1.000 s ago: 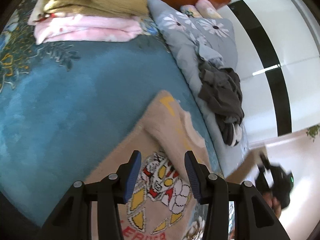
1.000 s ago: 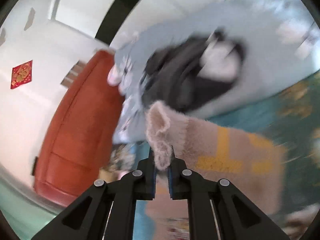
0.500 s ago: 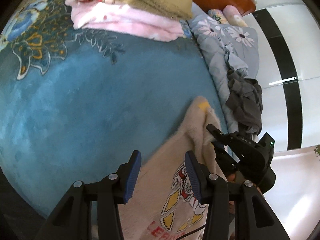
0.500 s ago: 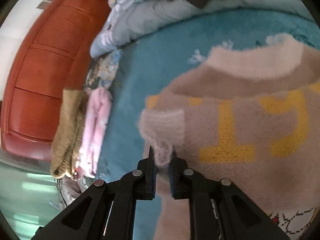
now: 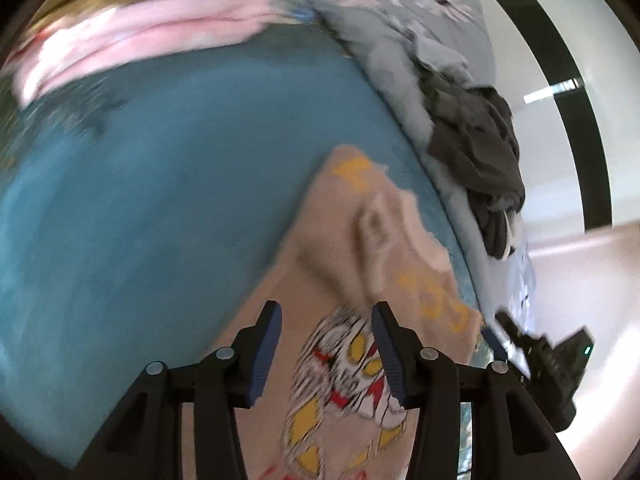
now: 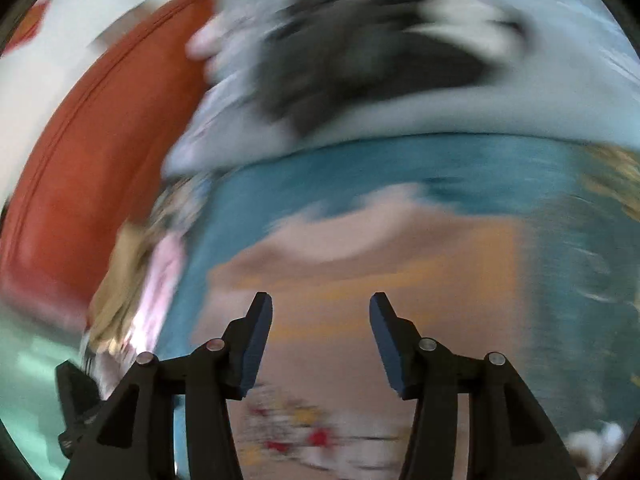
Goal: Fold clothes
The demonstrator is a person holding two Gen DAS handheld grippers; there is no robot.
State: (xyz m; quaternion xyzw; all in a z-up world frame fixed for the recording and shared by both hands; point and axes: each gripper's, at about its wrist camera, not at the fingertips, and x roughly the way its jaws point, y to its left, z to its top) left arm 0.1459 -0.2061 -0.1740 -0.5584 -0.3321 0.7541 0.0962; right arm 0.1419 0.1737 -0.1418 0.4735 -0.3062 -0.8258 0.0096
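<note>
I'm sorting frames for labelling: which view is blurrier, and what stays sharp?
Right wrist view: heavy motion smear across the sweater and the dark clothes; only the right gripper is crisp. Left wrist view: milder blur, pink pile streaked, left gripper sharp.

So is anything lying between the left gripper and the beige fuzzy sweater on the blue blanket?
Nothing visible: the left gripper hangs open right over the beige fuzzy sweater, with only the sweater's own folded sleeve ahead.
</note>
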